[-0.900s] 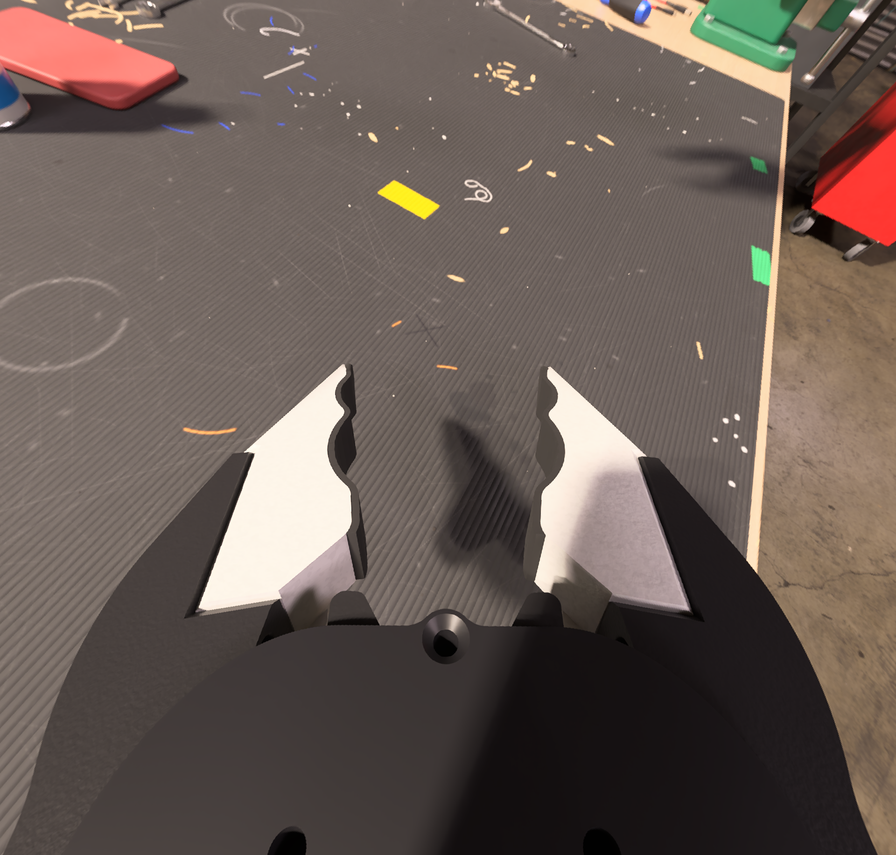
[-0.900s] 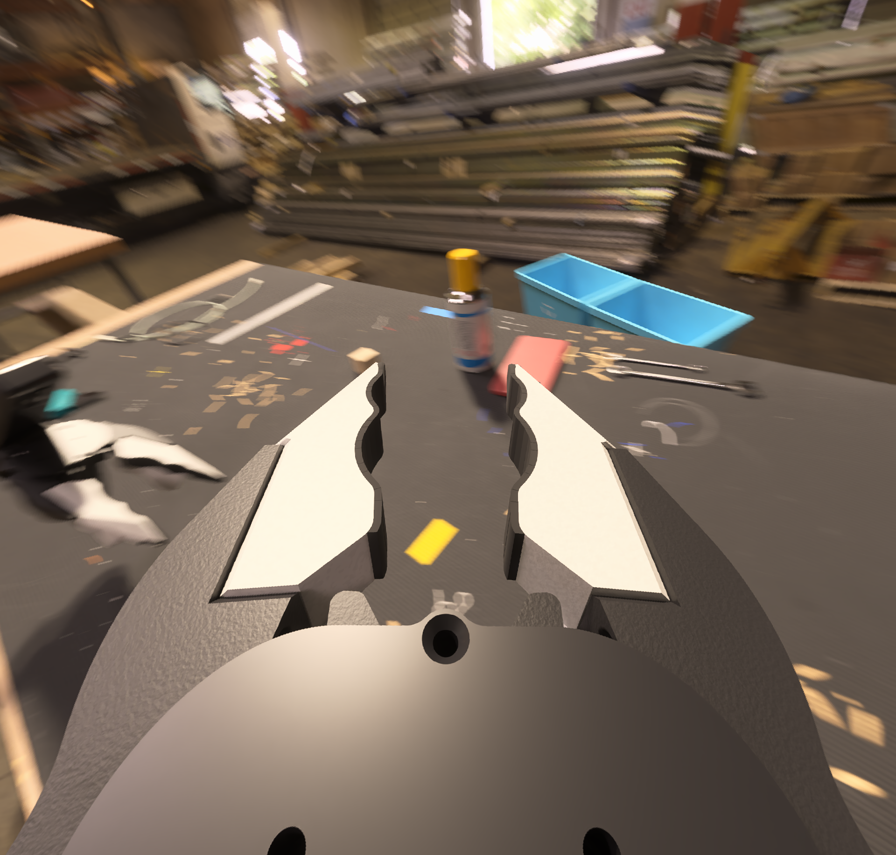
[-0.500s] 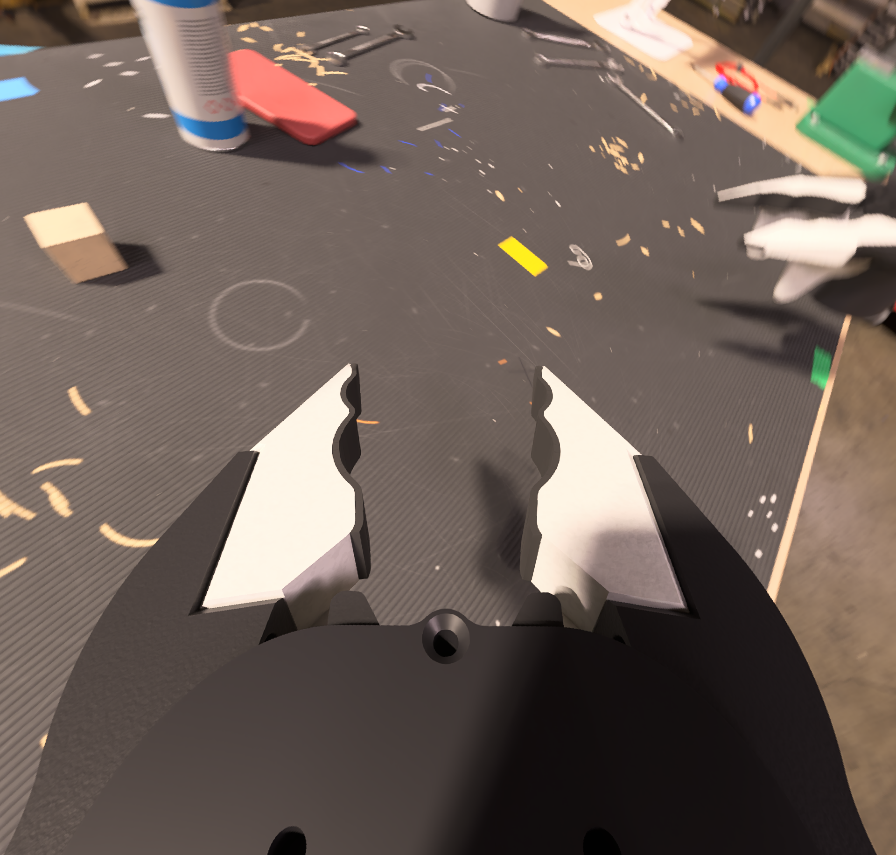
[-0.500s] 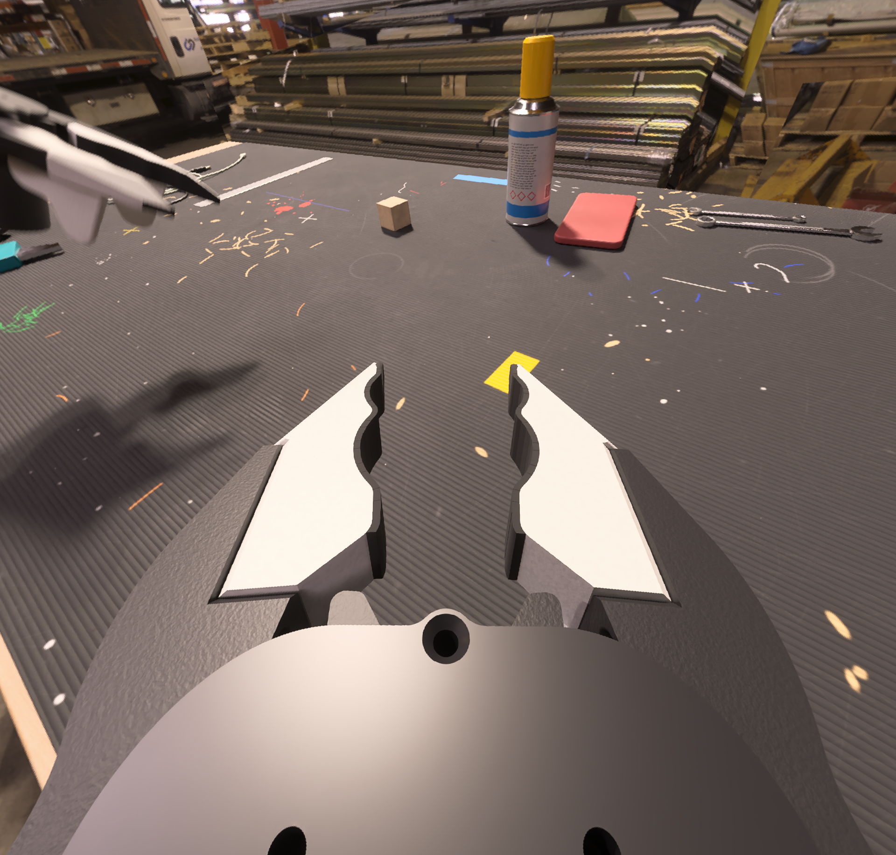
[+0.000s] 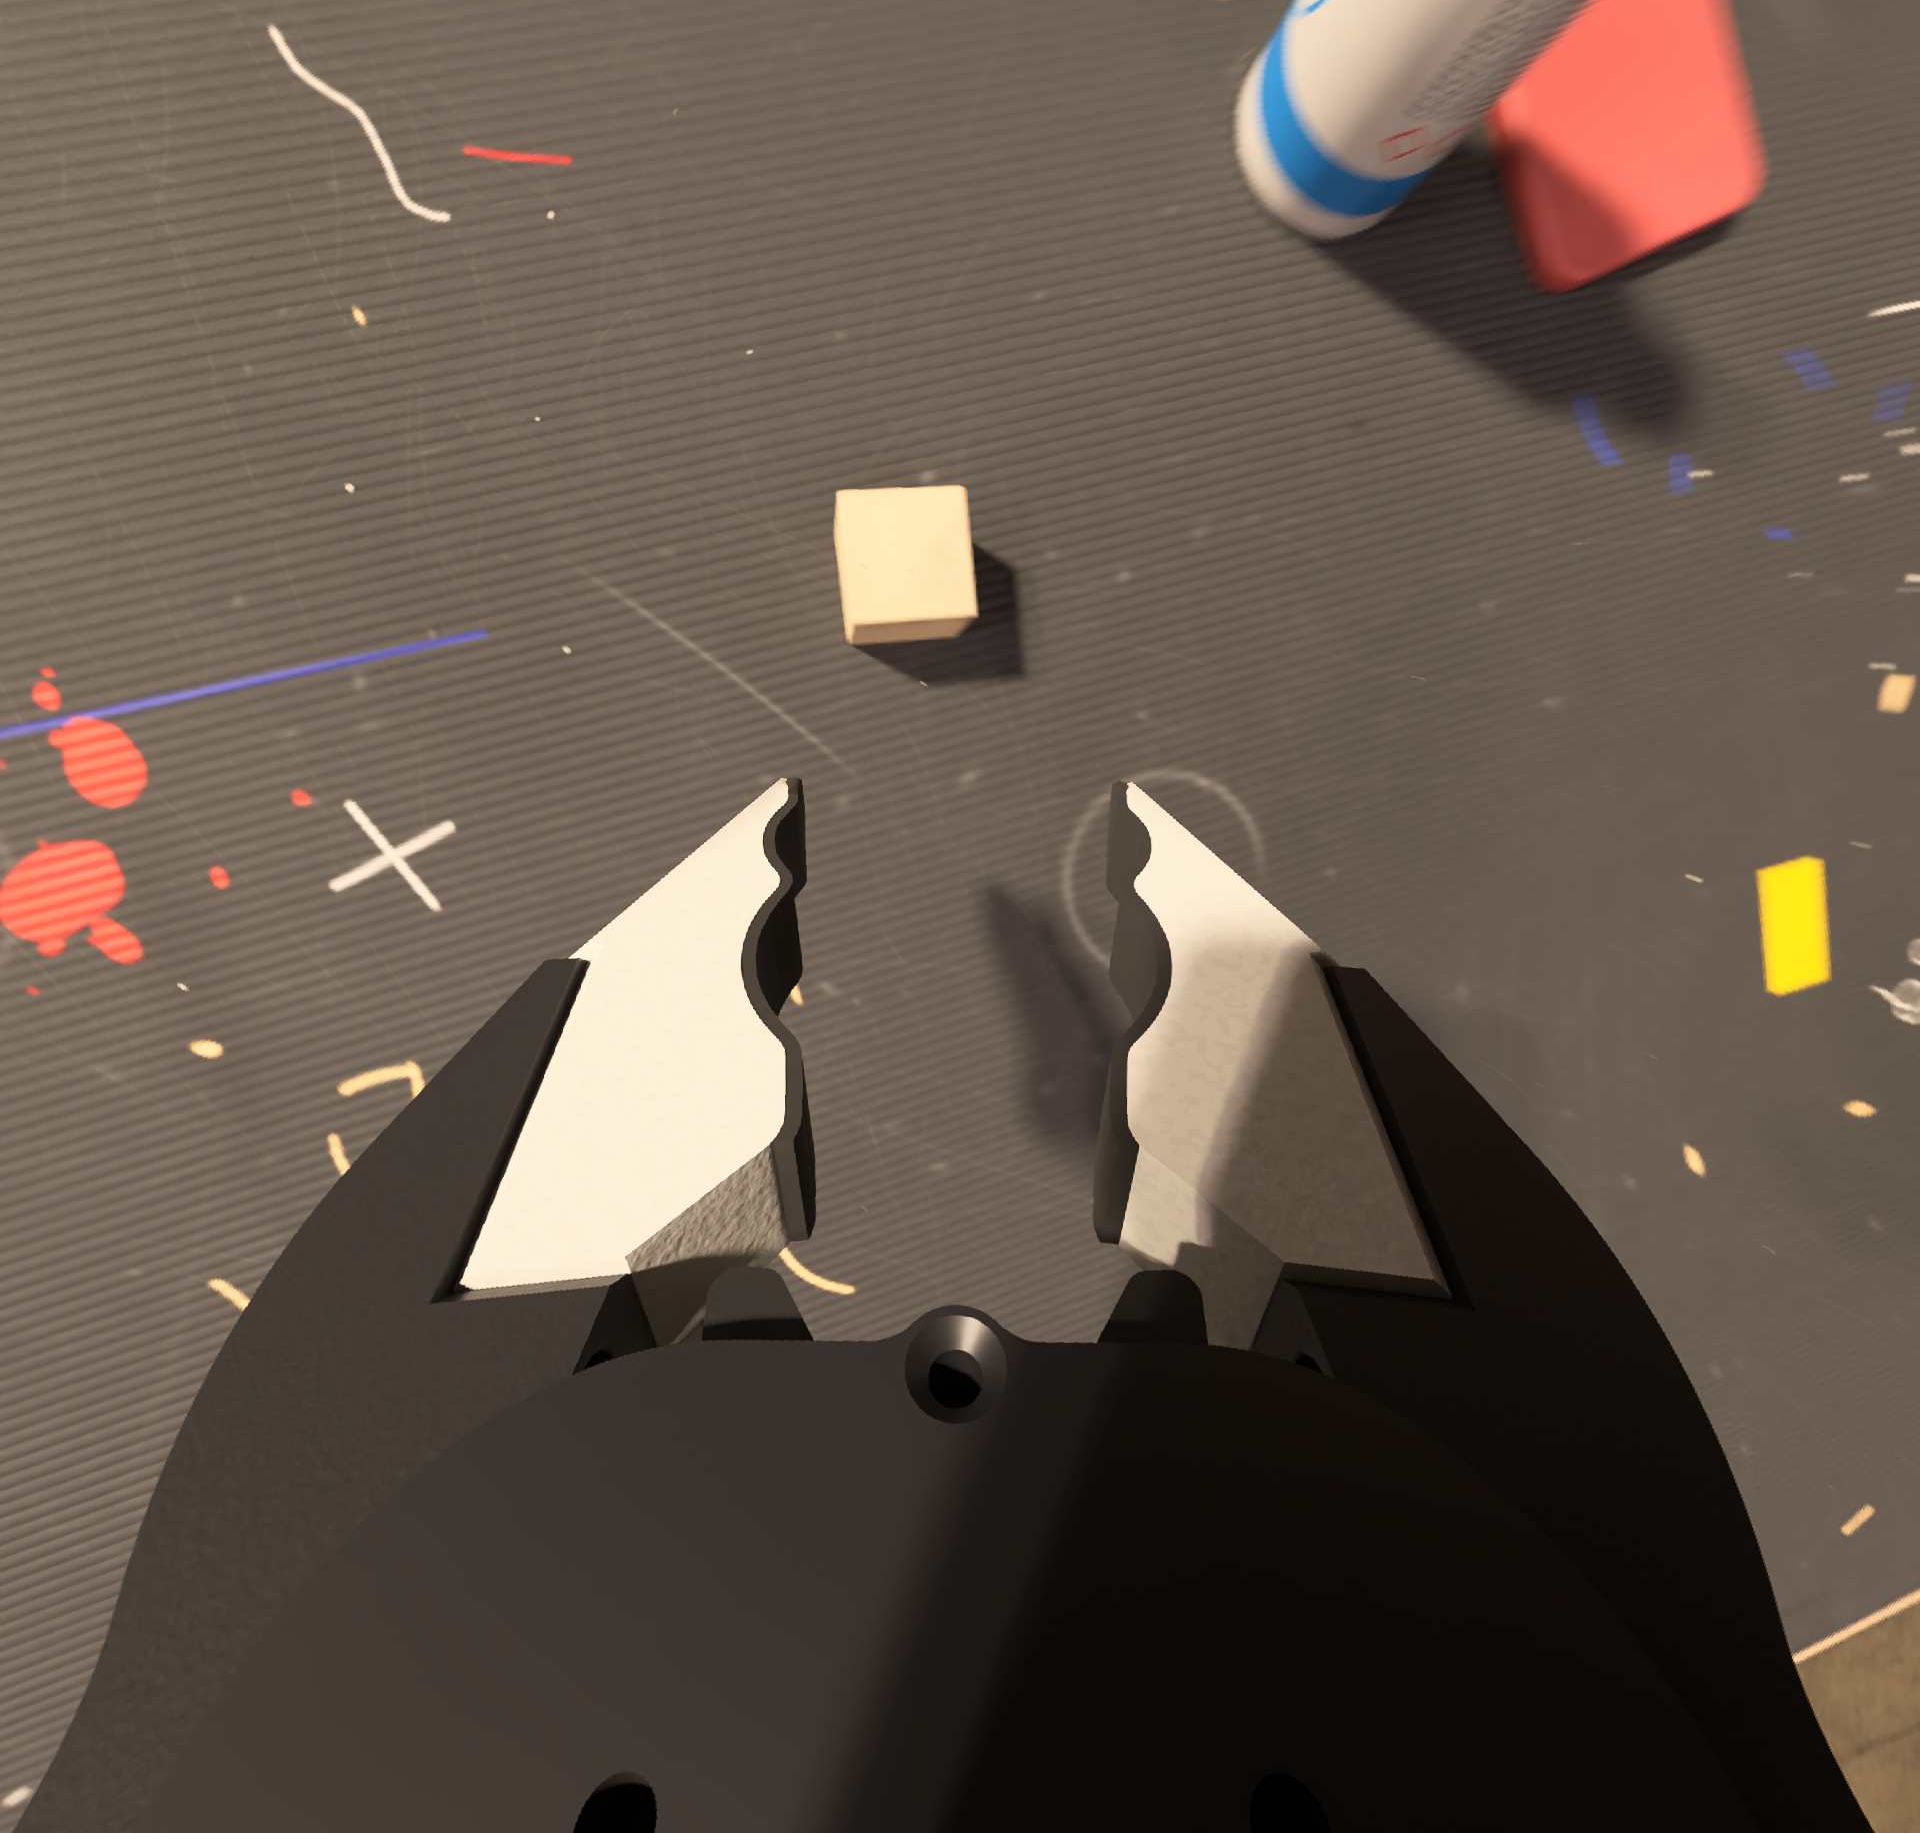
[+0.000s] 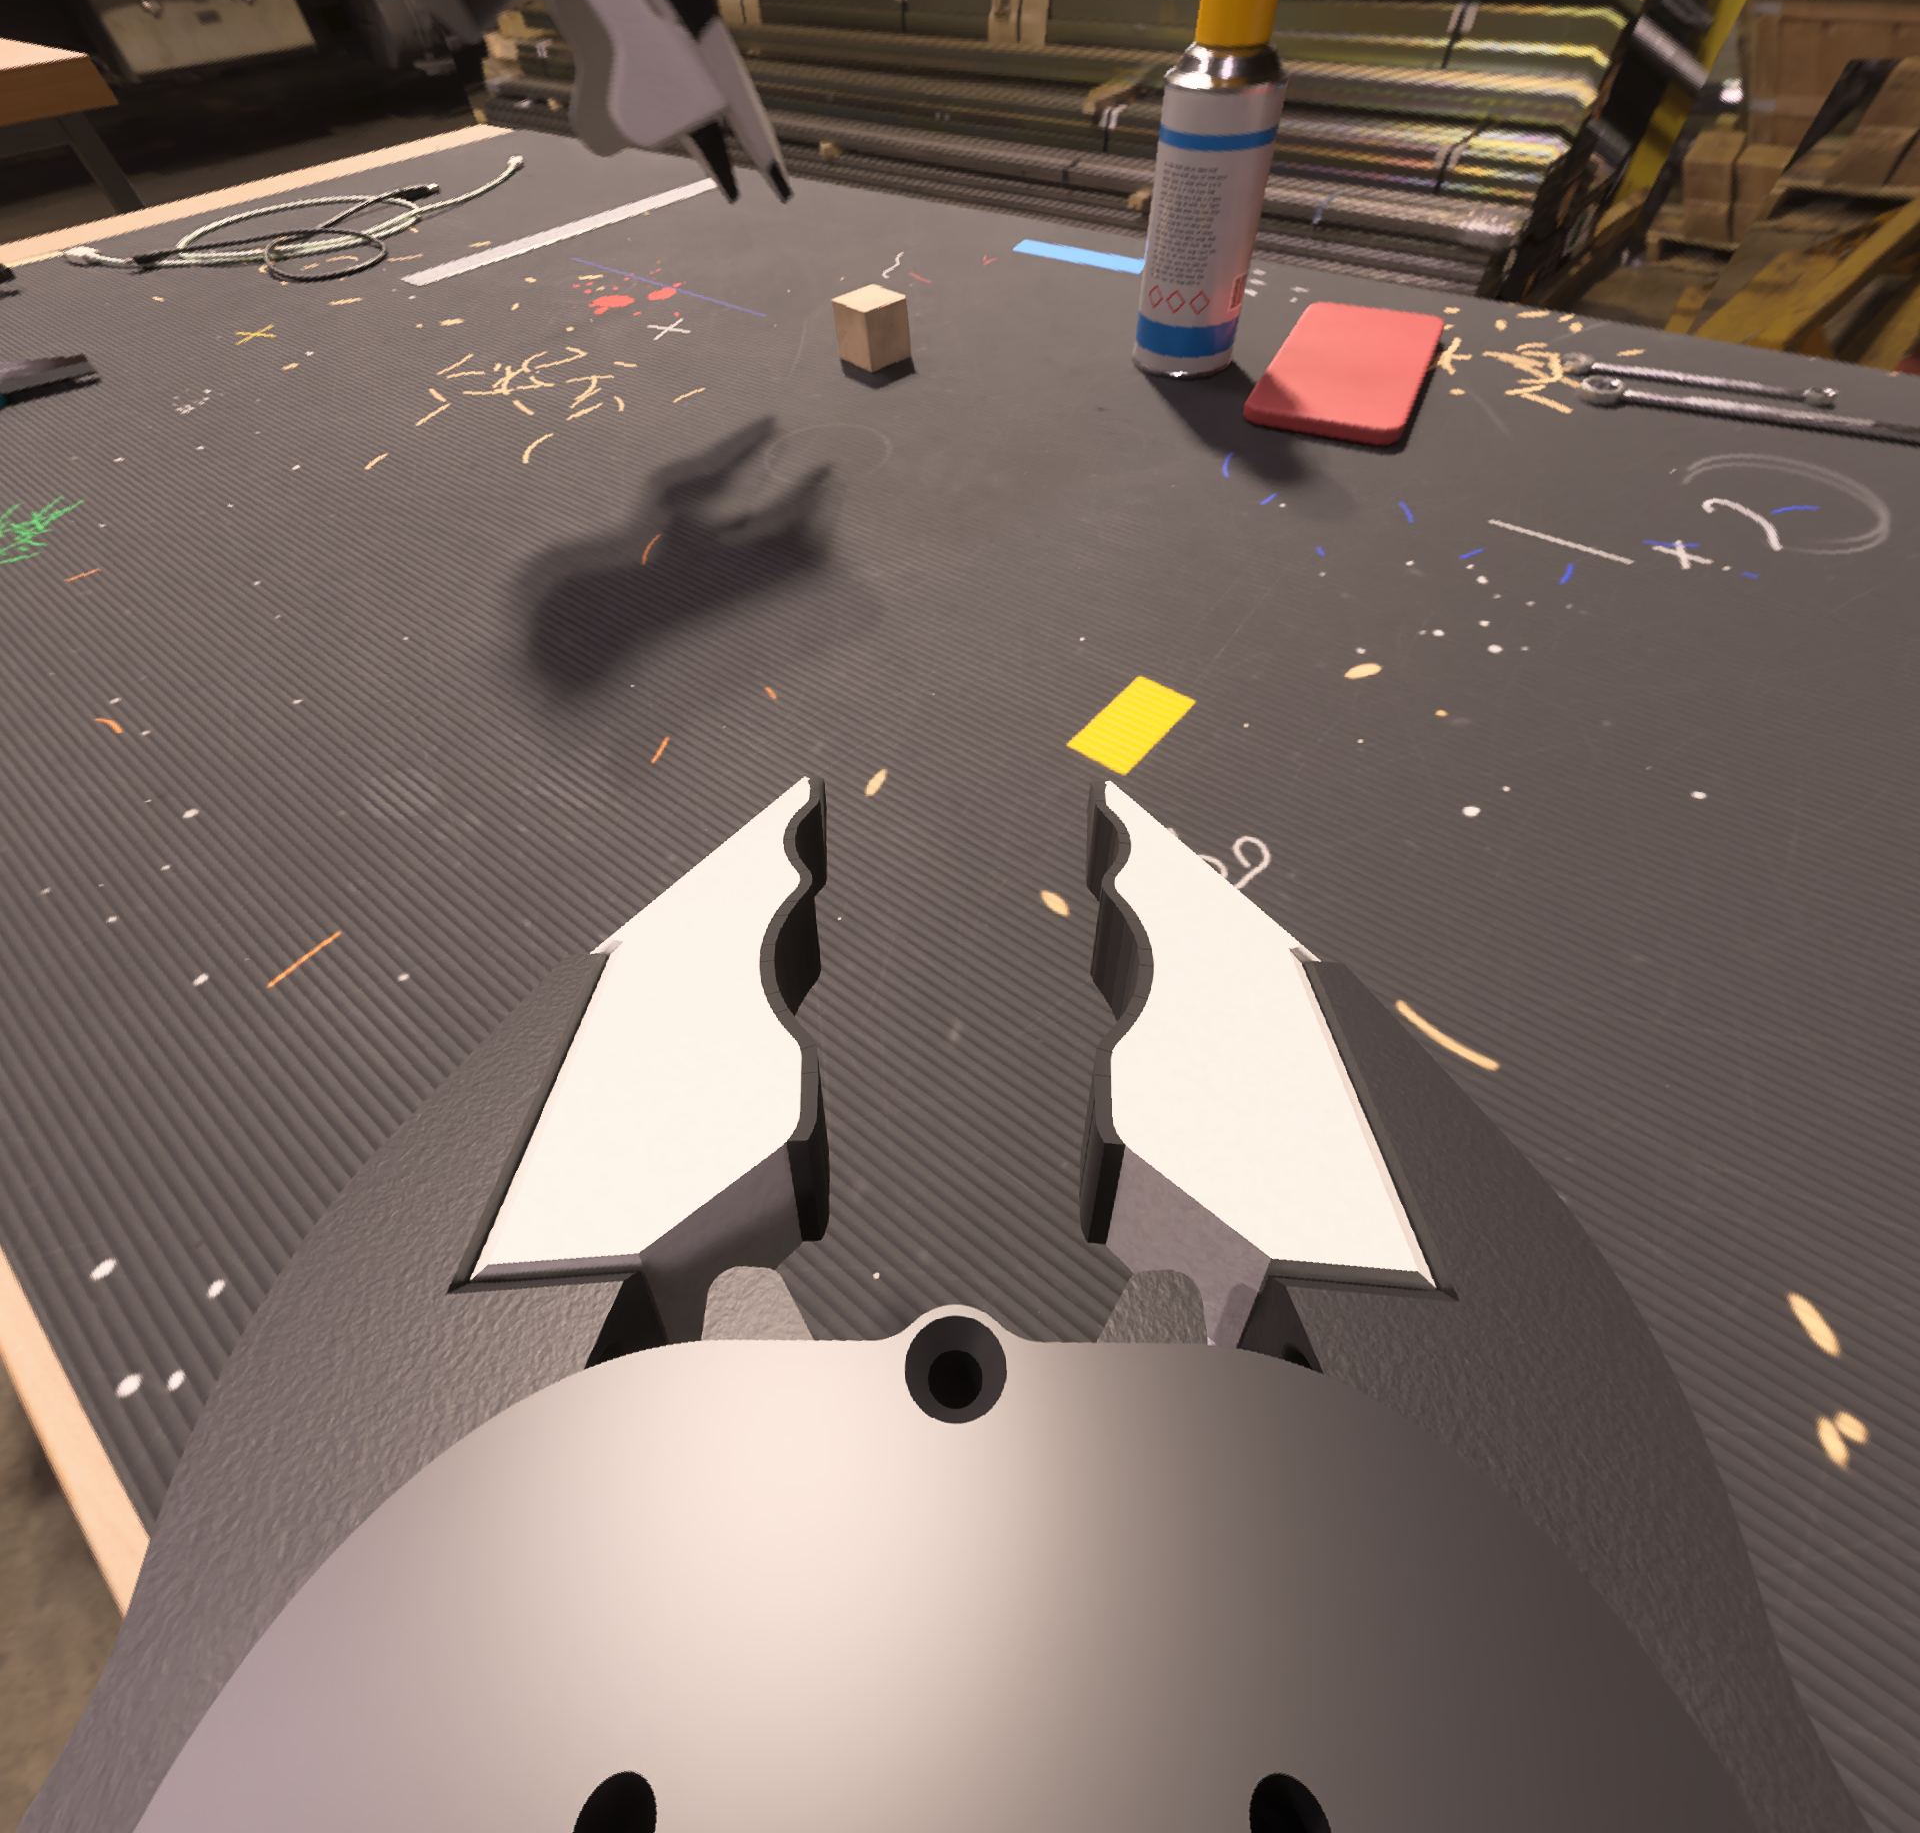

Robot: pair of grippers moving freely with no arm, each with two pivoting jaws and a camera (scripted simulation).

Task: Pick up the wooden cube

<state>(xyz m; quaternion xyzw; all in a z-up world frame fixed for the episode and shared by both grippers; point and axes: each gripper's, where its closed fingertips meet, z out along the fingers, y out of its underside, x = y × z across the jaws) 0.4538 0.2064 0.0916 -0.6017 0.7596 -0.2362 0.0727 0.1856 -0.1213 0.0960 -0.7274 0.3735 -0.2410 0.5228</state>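
A small pale wooden cube [image 5: 902,562] sits on the dark ribbed mat, seen from above in the left wrist view, a short way ahead of my left gripper [image 5: 954,786]. The left gripper is open and empty and hovers above the mat. The cube also shows far off in the right wrist view [image 6: 871,327]. There the left gripper [image 6: 750,185] hangs in the air above and left of the cube. My right gripper [image 6: 956,784] is open and empty, low over the mat, far from the cube.
A white spray can with blue bands [image 6: 1200,214] and a red pad [image 6: 1345,372] stand right of the cube; both show in the left wrist view [image 5: 1382,69] [image 5: 1631,131]. Wrenches [image 6: 1704,399] lie at far right, a cable [image 6: 301,235] at far left. The table edge [image 6: 62,1420] runs near left.
My left gripper has swung left and tilted down, so the cube now lies straight ahead of it. The right gripper has moved slightly forward and stays open.
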